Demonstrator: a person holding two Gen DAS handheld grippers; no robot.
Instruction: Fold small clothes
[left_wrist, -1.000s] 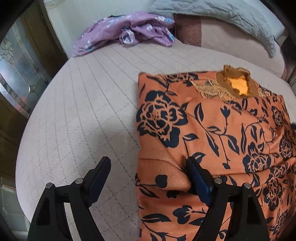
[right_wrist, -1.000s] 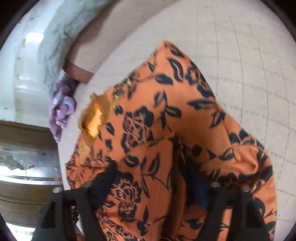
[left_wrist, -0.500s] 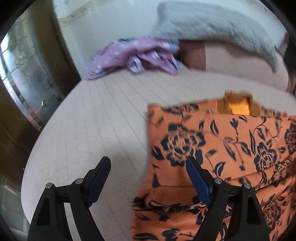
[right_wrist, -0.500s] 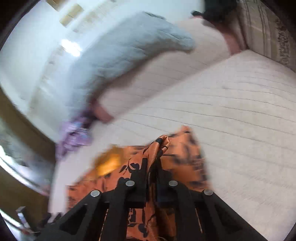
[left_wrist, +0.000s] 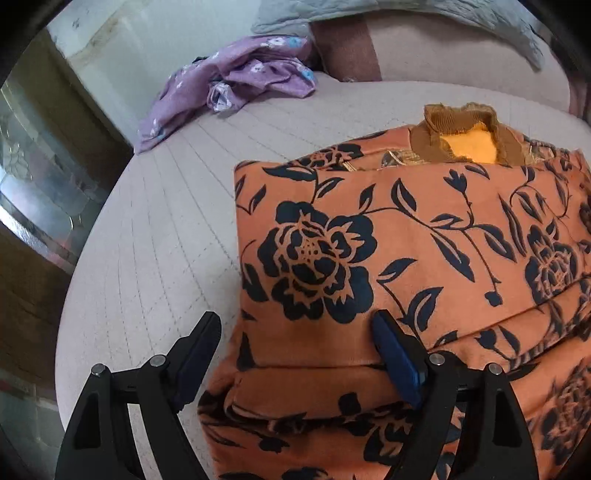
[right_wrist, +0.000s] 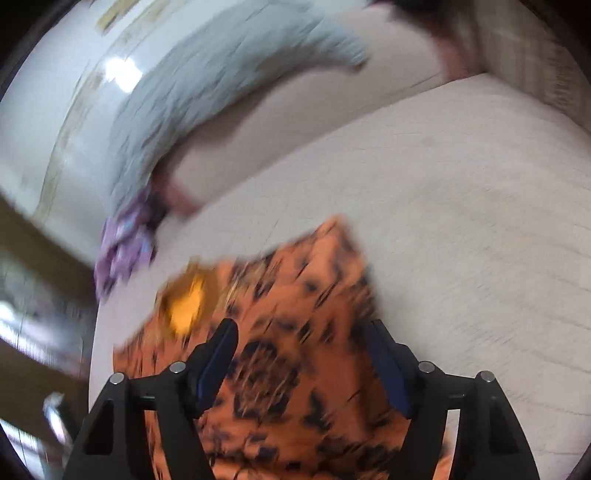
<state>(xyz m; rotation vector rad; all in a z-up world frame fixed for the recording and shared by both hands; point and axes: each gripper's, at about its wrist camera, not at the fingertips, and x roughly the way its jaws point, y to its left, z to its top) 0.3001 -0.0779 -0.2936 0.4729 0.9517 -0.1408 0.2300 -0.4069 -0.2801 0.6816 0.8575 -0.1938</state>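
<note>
Counted on the quilted beige mattress (left_wrist: 155, 221): one folded orange garment with black floral print (left_wrist: 388, 258), one crumpled purple floral garment (left_wrist: 236, 81), one grey quilted blanket (left_wrist: 424, 14), two black two-finger grippers, the left gripper (left_wrist: 295, 345) and the right gripper (right_wrist: 301, 350).

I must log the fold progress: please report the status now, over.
Left gripper open, right gripper open, both over cloth. Orange floral garment lies folded on bed. Purple garment lies apart, not in way.

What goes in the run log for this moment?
step: folding | left gripper: open, over orange top | right gripper: open, over the top | purple garment: unfolded, apart
</note>
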